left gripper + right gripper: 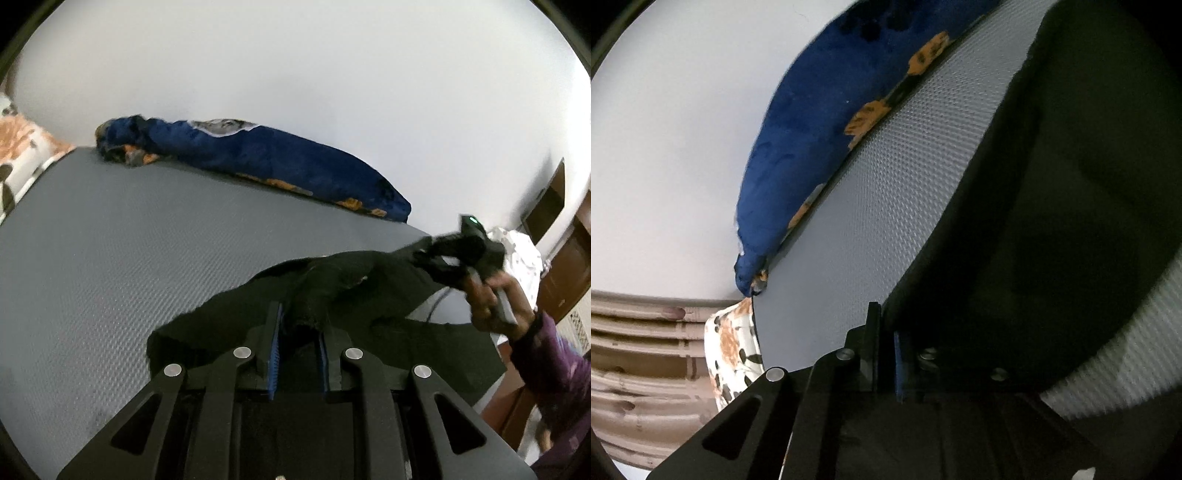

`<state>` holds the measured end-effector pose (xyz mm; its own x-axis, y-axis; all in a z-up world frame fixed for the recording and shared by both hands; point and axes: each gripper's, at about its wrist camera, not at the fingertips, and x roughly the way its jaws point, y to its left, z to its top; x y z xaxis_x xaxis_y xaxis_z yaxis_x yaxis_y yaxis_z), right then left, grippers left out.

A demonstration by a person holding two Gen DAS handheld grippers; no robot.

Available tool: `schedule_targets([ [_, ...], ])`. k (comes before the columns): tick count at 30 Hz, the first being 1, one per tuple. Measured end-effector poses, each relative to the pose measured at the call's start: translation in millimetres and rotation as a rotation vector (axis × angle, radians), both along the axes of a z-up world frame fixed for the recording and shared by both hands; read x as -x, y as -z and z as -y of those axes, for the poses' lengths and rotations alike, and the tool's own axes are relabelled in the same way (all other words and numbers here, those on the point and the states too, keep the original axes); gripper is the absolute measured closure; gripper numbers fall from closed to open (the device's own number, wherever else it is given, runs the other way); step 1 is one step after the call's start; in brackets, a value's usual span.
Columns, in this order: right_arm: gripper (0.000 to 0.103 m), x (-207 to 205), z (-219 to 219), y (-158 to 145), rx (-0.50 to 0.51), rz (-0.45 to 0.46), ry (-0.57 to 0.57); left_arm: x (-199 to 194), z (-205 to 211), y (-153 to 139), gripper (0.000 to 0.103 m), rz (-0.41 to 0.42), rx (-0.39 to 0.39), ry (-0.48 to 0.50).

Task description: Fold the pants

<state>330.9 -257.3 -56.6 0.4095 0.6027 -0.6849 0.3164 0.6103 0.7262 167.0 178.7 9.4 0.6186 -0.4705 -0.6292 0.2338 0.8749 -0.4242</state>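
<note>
The black pants (332, 295) hang bunched above the near right part of the grey mattress (129, 258), stretched between both tools. The left gripper (297, 343) pinches a thick wad of cloth between its blue pads. The right gripper (886, 347), held by a hand (495, 299), has its fingers pressed together on another part of the fabric. The cloth's long axis runs from left tool to right, so spreading it likely means drawing the two apart. A blue blanket (258, 155) lies along the wall.

Matt black cloth pants (332, 280) sag past the left gripper's (297, 339) ribbed blue pads; beneath lies a grey dimple-textured mat (110, 251).
</note>
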Motion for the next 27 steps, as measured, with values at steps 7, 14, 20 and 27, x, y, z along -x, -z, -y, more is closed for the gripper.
schedule_targets([
  [7, 0.097, 114, 16, -4, -0.041, -0.003, 0.047, 38, -8, 3, 0.084, -0.047, -0.015, -0.015],
  [14, 0.097, 194, 9, 11, -0.043, -0.021, 0.106, 74, -14, 29, 0.084, -0.155, -0.022, -0.047],
  [20, 0.097, 232, 5, 33, -0.056, -0.067, 0.114, 87, -14, 51, 0.084, -0.212, -0.081, -0.059],
  [27, 0.097, 245, -1, 62, -0.069, -0.106, 0.112, 94, 1, 61, 0.061, -0.262, -0.284, -0.061],
])
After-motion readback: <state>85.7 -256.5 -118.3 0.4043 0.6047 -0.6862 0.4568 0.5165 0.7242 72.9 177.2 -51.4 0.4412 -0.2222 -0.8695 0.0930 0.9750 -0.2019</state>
